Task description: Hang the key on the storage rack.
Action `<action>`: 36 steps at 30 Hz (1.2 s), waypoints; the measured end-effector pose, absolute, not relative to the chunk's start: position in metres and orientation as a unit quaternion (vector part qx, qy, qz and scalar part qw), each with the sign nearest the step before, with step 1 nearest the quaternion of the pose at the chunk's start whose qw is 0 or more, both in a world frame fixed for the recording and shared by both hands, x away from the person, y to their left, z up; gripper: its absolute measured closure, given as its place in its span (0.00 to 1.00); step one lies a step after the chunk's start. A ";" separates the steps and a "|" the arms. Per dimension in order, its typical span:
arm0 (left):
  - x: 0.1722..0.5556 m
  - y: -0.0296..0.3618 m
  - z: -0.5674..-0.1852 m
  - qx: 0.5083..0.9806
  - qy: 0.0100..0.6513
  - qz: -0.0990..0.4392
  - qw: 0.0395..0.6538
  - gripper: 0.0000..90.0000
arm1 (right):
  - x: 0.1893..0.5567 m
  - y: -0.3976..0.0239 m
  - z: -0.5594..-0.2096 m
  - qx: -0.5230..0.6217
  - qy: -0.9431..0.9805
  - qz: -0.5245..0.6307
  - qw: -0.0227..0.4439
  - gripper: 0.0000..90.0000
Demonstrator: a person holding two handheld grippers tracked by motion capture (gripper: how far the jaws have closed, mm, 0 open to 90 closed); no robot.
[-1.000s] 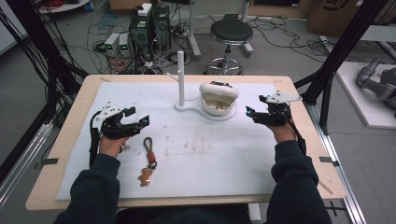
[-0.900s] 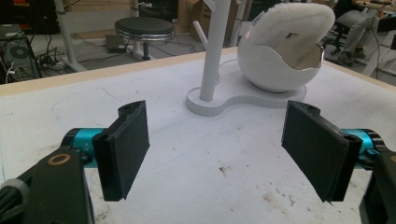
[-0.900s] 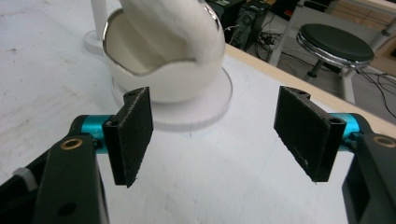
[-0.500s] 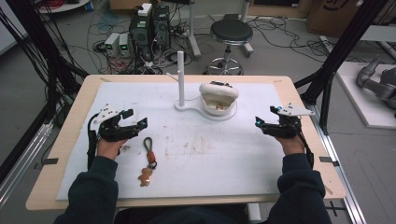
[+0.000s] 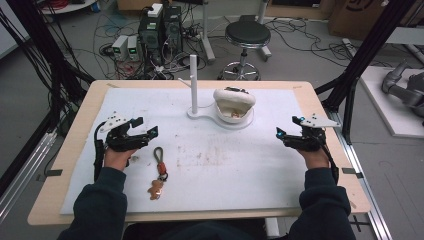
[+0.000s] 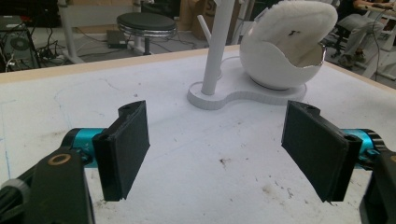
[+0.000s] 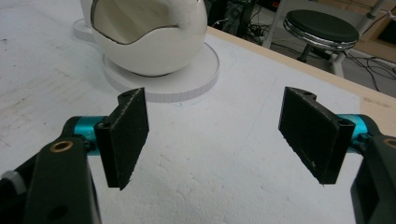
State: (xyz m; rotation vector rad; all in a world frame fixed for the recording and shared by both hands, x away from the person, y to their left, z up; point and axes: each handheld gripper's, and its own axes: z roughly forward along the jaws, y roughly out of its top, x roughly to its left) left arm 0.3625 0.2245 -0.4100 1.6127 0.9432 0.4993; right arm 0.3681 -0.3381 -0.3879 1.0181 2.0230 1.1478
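We hold both grippers low over the white mat (image 5: 215, 170) that covers the wooden table (image 5: 75, 145), one at each side, and neither of them touches anything but the air above the mat. Our left gripper (image 5: 146, 133) sits near the mat's left edge with its jaws wide apart and nothing between them; in the left gripper view (image 6: 217, 154) we look between the two black pads (image 6: 126, 147) at bare mat, with the white stand (image 6: 217, 51) and its upright post ahead and the egg-shaped white bowl (image 6: 285, 51) on the same base to the right of the post. Our right gripper (image 5: 284, 135) rests near the mat's right edge, its jaws having just been opening and now standing wide, with nothing between them; in the right gripper view (image 7: 215, 140) the bowl (image 7: 149, 37) on its round base lies ahead and to the left, well apart from the pads. The keychain (image 5: 159, 172), a dark loop with a small brown figure at its lower end, lies flat on the mat just beside our left hand (image 5: 117, 156), to its right and a little nearer to us, untouched by either gripper. The stand and bowl (image 5: 234, 102) sit at the far middle of the mat, between the two grippers and beyond them
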 end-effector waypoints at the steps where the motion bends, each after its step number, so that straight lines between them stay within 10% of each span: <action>1: 0.363 0.224 -0.410 0.685 0.405 0.209 0.568 0.26 | 0.368 -0.338 -0.388 0.385 0.760 0.431 0.297 0.28; 36: 0.316 0.175 -0.444 0.790 0.463 0.142 0.377 0.40 | 0.370 -0.333 -0.399 0.381 0.776 0.418 0.280 0.28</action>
